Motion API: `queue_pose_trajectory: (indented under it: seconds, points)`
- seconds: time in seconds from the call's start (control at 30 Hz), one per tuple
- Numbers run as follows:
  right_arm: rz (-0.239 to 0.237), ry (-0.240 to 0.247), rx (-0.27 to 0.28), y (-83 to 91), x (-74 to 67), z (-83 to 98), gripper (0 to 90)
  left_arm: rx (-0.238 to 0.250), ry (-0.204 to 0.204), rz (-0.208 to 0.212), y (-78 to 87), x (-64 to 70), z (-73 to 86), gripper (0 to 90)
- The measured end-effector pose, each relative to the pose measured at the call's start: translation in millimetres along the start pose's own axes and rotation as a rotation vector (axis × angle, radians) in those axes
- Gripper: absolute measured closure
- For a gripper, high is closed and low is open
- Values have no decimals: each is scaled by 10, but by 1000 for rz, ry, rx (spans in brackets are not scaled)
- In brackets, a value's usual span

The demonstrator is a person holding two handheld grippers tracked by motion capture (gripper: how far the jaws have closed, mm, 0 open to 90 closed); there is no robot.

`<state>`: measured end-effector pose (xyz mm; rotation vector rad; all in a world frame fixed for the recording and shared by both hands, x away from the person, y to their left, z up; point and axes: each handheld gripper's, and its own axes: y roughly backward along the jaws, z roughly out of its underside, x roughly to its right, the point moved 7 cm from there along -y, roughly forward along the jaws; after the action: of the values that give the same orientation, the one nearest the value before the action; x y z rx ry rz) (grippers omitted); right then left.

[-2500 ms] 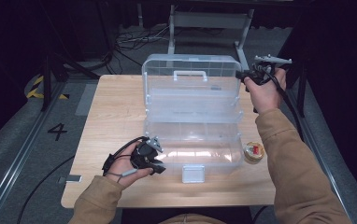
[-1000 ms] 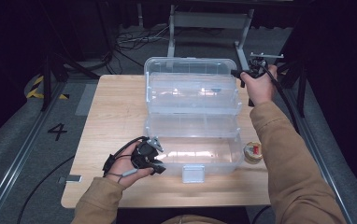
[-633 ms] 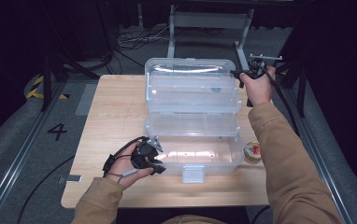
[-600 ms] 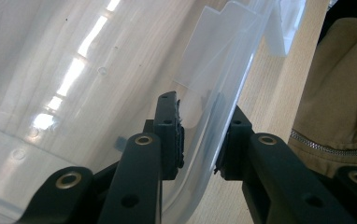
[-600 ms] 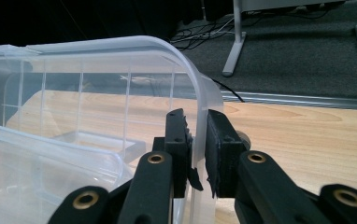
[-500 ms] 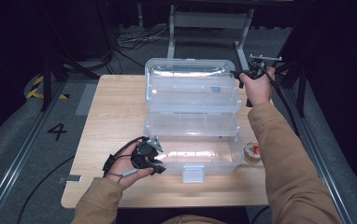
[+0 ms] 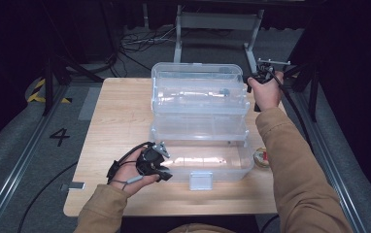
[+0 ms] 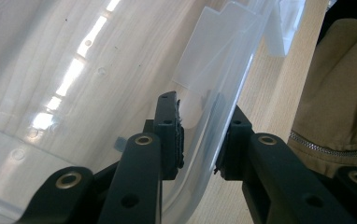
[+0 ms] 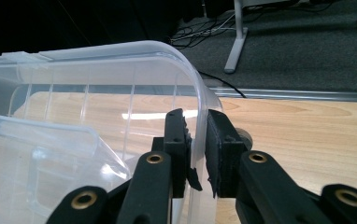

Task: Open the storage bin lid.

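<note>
Lid (image 7: 200, 80) now swung fully back behind clear box (image 7: 200, 158), which sits mid-table. Near: left gripper (image 7: 161, 171) clamps the box's front wall. Far: right gripper (image 9: 196, 144) pinches lid rim. Release only once the lid rests

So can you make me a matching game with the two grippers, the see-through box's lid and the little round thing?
Things:
1. left gripper
2. right gripper
3. clear plastic lid
4. small round red and cream object

Places or states:
A. on the wooden table, right of the clear plastic toolbox
B. clamps the lid's wall
C. swung open at the back
D. grips the toolbox's front left rim

Pairs: 1-D, 2-B, 3-C, 4-A
</note>
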<state>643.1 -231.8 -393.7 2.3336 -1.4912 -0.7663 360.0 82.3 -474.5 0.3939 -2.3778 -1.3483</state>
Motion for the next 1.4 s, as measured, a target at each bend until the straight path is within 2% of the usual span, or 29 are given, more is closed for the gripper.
queue_pose_trajectory:
  seconds: [1.1, 1.37, 1.4]
  points:
    - [32, -69, -63, -198, 87, 101, 792, 9, 3, 12, 4, -6, -1, 739]
    - [45, -64, -66, -235, 107, 127, 784, 10, 4, 13, 5, -6, -1, 739]
    - [58, -46, -76, -230, 120, 134, 822, 10, 5, 13, 5, -6, -2, 739]
